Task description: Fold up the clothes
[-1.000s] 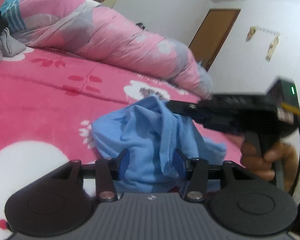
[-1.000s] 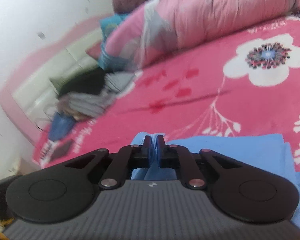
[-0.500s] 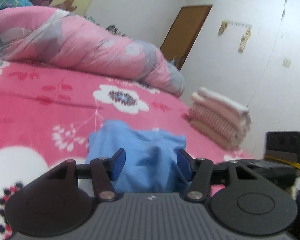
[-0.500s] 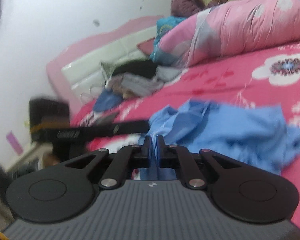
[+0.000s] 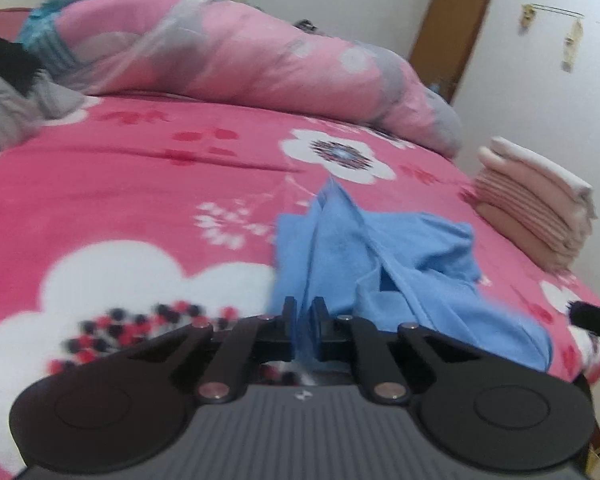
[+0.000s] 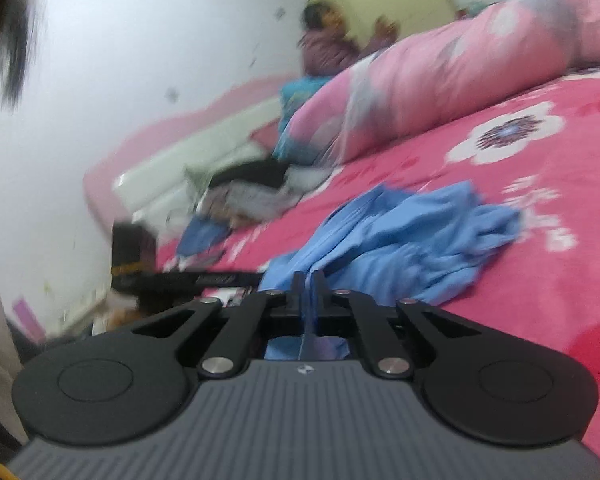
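Blue garment [image 5: 384, 248], rumpled near the bed's [image 5: 112, 184] front edge, apparently pinched at two points, left gripper [image 5: 305, 312] and right gripper [image 6: 309, 286] both clamped on cloth: draw hems apart evenly, taut, before laying flat.

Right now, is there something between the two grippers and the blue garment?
Nothing visible. The left gripper and the right gripper are each shut directly on an edge of the blue garment, which lies crumpled on the pink bedspread.
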`<state>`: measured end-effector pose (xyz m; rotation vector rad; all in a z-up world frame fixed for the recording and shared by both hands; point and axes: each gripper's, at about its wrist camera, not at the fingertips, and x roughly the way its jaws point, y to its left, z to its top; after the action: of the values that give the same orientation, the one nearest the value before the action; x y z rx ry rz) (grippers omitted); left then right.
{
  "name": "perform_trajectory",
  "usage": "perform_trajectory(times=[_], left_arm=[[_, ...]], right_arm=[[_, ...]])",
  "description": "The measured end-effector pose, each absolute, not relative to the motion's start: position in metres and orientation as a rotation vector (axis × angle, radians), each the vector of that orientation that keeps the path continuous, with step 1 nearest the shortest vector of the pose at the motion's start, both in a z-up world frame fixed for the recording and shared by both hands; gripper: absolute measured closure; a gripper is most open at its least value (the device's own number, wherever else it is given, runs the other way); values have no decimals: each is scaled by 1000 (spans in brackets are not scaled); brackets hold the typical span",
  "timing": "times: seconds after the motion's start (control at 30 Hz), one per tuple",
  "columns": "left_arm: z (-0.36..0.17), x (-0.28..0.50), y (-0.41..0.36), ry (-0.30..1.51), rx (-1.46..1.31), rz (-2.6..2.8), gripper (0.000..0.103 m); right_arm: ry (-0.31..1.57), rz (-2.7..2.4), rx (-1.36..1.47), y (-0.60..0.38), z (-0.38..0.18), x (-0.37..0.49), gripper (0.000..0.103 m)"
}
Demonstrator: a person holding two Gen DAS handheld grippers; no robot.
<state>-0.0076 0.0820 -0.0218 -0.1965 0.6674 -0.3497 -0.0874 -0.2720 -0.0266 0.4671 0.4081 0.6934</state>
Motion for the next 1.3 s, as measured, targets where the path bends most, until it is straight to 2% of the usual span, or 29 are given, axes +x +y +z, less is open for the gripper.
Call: perform_trajectory(times=[0.1, 0.13, 0.3, 0.37, 0.43, 0.47, 0.6, 0.77, 0.8, 0.83, 0.87, 0.97, 1.3], left_arm=[[-18, -1, 97, 695, -278, -352, 92], [-16, 0, 99, 684, -300, -360, 88], [1, 6, 99, 604, -338, -401, 64], [6, 13, 89, 604, -305, -431, 46], [4, 24, 74, 635, -259, -454, 44], [1, 30, 69, 650, -250, -449, 44], [-13, 51, 69, 711, -369, -433, 50], [-31, 73, 82, 767, -463, -398, 81], [-34, 76, 83, 776, -456, -394, 81], [-37, 76, 85, 777, -456, -395, 84], [-39, 77, 87, 776, -456, -397, 89], [-38, 78, 91, 761, -441, -385, 96], [-23, 65, 101, 689, -368, -355, 98]], right_arm=[[413, 662, 483, -275, -28, -82, 103], [419, 653, 484, -275, -29, -79, 103], [449, 605, 490, -272, -31, -64, 99], [461, 595, 490, -269, -31, -57, 97], [477, 627, 485, -255, -25, -40, 78], [493, 639, 485, -247, -22, -32, 76], [635, 640, 436, -213, -19, 3, 75], [794, 636, 405, -187, -26, 31, 75], [811, 634, 396, -184, -27, 33, 81], [827, 632, 386, -180, -28, 35, 95], [836, 632, 376, -177, -28, 37, 98], [767, 624, 335, -172, -17, 28, 100], [331, 479, 370, -246, 79, -17, 101]])
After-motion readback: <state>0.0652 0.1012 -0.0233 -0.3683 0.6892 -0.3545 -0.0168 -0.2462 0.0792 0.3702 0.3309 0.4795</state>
